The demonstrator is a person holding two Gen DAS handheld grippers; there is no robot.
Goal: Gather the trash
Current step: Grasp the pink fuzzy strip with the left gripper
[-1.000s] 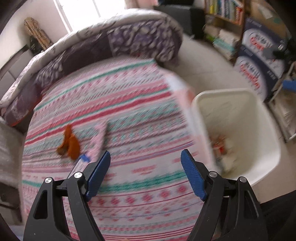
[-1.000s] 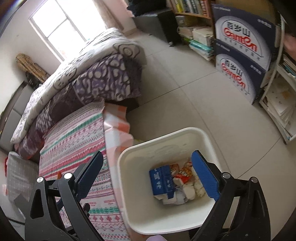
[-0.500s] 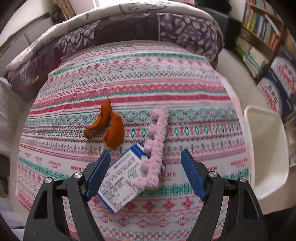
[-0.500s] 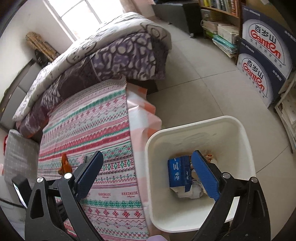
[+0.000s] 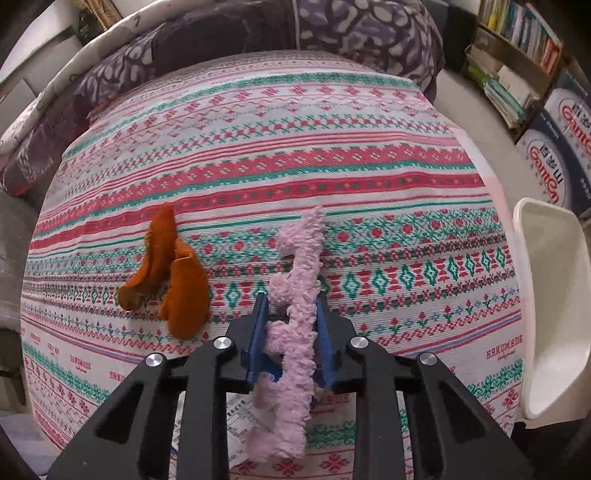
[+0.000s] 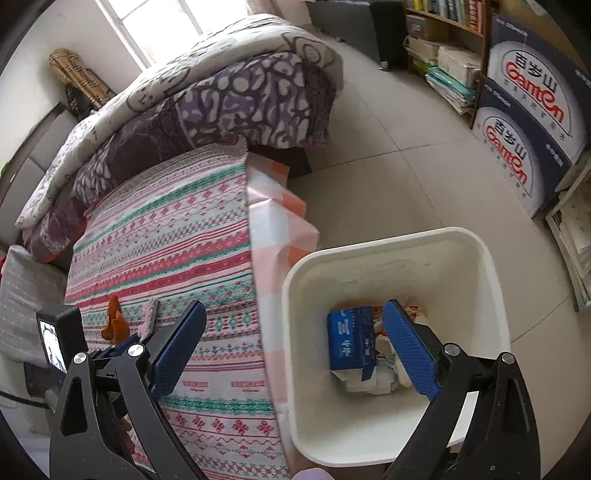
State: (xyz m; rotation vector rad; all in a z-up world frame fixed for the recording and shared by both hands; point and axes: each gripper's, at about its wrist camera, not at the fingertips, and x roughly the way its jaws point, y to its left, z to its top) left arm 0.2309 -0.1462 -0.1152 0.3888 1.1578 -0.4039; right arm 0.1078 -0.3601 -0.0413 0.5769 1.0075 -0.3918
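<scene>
A pink fuzzy strip (image 5: 295, 280) lies on the patterned bedspread (image 5: 332, 166). My left gripper (image 5: 290, 306) is closing on it, and the blue pads press its sides. A printed blue-and-white carton (image 5: 236, 424) lies under the strip, mostly hidden by the gripper. Orange peel (image 5: 173, 273) sits just left of the gripper. In the right wrist view my right gripper (image 6: 293, 306) hangs open and empty over the white bin (image 6: 388, 240), which holds a blue carton (image 6: 351, 343) and crumpled wrappers. The peel (image 6: 114, 321) and the strip (image 6: 149, 314) show there too.
The bin (image 5: 546, 295) stands on the tiled floor against the bed's right edge. A purple quilt (image 6: 240, 92) is heaped at the far end of the bed. Blue boxes (image 6: 528, 122) and bookshelves (image 6: 443, 33) line the right wall.
The left gripper moved over the bed to the pink strip, came down and shut on it. The right gripper drifted slightly and stayed open over the bin.
</scene>
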